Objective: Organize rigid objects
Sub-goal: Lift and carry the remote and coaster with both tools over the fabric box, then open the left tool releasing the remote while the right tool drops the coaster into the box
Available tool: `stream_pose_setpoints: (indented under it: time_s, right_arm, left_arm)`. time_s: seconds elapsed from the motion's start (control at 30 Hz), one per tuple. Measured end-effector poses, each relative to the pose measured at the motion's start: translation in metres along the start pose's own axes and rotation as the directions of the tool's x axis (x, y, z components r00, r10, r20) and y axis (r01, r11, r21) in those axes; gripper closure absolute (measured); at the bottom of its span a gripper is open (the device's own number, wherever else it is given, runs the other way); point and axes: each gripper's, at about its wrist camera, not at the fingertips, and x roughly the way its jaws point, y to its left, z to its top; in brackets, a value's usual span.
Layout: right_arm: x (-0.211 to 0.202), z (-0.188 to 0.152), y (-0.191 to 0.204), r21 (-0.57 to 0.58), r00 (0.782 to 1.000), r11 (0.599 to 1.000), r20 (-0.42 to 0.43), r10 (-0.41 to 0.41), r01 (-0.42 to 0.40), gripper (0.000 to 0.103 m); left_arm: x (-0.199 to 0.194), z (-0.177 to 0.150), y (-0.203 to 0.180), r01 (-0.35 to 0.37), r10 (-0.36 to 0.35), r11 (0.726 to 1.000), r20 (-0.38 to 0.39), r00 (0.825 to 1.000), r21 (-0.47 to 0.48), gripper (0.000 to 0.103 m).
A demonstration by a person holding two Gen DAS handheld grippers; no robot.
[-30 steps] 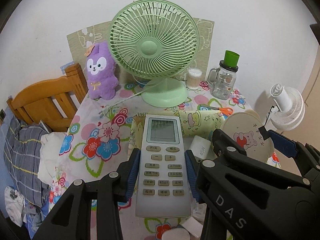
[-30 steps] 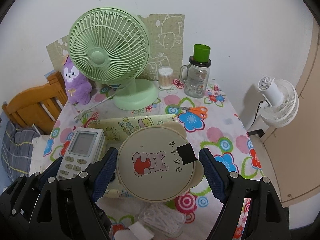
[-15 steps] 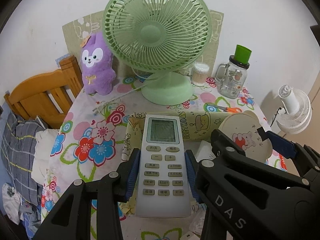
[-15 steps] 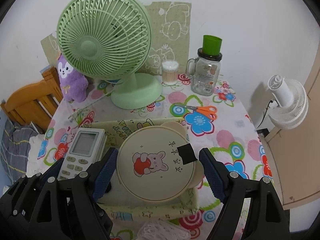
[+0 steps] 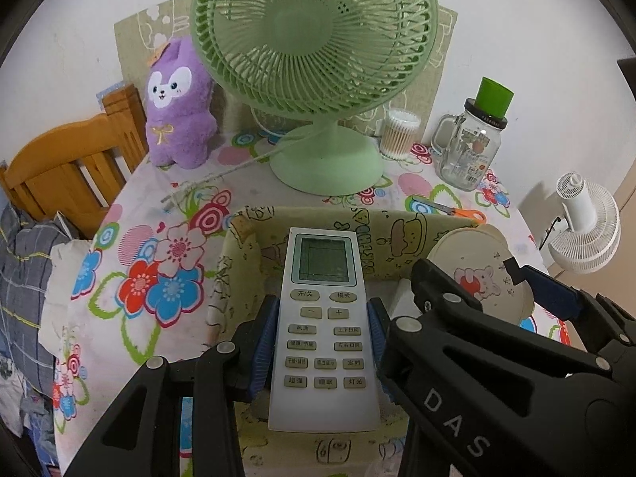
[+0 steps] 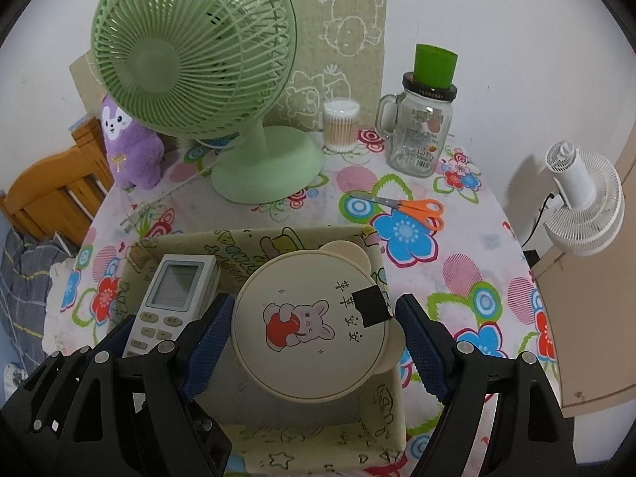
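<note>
A fabric box (image 6: 278,429) sits at the near edge of the counter (image 6: 457,246), with the remote (image 6: 175,298) over its left half and the round lid (image 6: 310,326) over its right. Behind it stand the fan (image 6: 262,171), the cotton-swab tub (image 6: 340,125) and the jar (image 6: 417,139); the scissors (image 6: 413,208) lie before the jar.

box floor (image 6: 302,409) mostly hidden

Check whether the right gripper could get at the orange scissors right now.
Probably not: the right gripper is shut on the round bunny lid over the fabric bin; the orange scissors lie unobstructed beyond it.
</note>
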Motion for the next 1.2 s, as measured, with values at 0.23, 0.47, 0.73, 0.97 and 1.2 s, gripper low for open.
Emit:
stream_pose_setpoints:
  time_s: [0.23,0.47,0.73,0.97,1.2]
  right_arm:
    - [0.013,-0.002,0.001,-0.006,1.000,1.000,-0.006,-0.015,0.015,0.019]
    - [0.011,-0.001,0.002,-0.007,1.000,1.000,-0.002,-0.007,0.007,0.019]
    - [0.004,-0.003,0.008,0.013,0.998,0.999,-0.031,0.051,-0.051,0.019]
    - [0.005,-0.011,0.011,0.049,0.994,0.995,-0.064,0.090,-0.087,0.018]
    - [-0.006,-0.012,0.014,0.024,0.994,0.995,-0.055,0.096,-0.095,0.003]
  left_arm:
    - [0.014,-0.002,0.001,-0.005,0.005,1.000,-0.012,1.000,-0.016,0.057]
    - [0.010,0.000,0.001,-0.026,0.026,1.000,-0.003,1.000,0.009,0.040]
    - [-0.003,0.002,0.004,-0.054,0.056,0.997,-0.021,0.998,0.049,0.027]
    - [-0.006,-0.004,0.006,-0.081,0.085,0.993,-0.048,0.995,0.085,0.027]
    - [-0.015,-0.007,0.008,-0.079,0.083,0.994,-0.043,0.996,0.081,0.026]
